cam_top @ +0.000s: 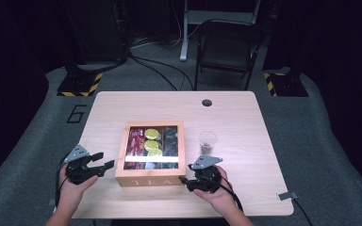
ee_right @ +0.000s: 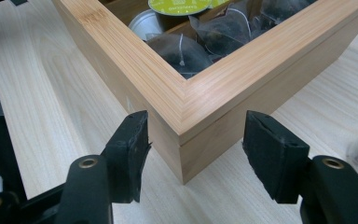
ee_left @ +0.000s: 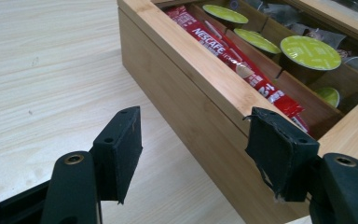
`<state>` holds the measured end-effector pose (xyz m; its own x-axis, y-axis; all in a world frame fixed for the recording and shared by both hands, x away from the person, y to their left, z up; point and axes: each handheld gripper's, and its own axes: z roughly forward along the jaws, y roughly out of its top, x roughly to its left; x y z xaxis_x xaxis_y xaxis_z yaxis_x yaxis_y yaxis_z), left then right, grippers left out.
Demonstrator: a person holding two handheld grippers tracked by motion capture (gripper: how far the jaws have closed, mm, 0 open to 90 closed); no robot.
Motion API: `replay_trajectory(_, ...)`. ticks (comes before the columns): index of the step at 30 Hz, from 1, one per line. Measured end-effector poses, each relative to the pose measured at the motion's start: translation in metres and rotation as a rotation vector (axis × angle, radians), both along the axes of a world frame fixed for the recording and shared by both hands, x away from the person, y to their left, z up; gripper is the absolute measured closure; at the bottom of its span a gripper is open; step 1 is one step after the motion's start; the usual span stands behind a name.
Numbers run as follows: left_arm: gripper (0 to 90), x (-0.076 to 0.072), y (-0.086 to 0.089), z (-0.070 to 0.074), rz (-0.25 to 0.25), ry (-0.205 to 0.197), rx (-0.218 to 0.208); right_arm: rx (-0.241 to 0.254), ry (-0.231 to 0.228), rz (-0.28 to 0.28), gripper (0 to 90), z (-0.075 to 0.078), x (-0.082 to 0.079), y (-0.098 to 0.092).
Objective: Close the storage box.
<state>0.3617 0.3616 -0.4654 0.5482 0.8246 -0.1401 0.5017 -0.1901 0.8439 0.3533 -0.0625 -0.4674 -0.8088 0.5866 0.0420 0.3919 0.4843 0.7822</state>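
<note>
Flanking the tea box at the frame's lower middle.
Left tongs gape at its left side; right tongs straddle its near right corner, open, pads apart from the wood.

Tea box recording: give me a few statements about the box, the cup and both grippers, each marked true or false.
1. The tea box has a clear lid over its compartments. True.
2. The left gripper is clamped on the box. False: its jaws stand open beside the box's left side.
3. The right gripper has the box's near corner between open jaws. True.
4. The clear cup stands left of the box. False: it stands to the right.
</note>
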Motion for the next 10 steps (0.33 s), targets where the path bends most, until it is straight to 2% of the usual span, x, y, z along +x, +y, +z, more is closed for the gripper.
replay_trajectory(3,35.2,0.0004,0.001,-0.0008,0.01,-0.009,-0.003,-0.001,0.006,-0.011,42.4,-0.002,0.0008,0.001)
replay_trajectory(5,35.2,0.0002,0.0021,-0.0007,0.012,-0.006,-0.004,0.007,0.029,-0.01,45.8,-0.0043,0.0017,0.0024)
replay_trajectory(6,35.2,0.0002,0.0024,-0.001,0.012,-0.005,-0.005,-0.002,0.035,0.007,47.5,-0.0061,0.0021,0.0042)
replay_trajectory(9,35.2,-0.001,0.0037,-0.0018,-0.003,0.014,0.009,-0.02,0.021,0.006,46.9,-0.0061,0.0016,0.0064)
replay_trajectory(10,35.2,-0.001,0.0037,-0.0018,-0.003,0.014,0.009,-0.006,0.016,-0.003,47.7,-0.0052,0.0008,0.006)
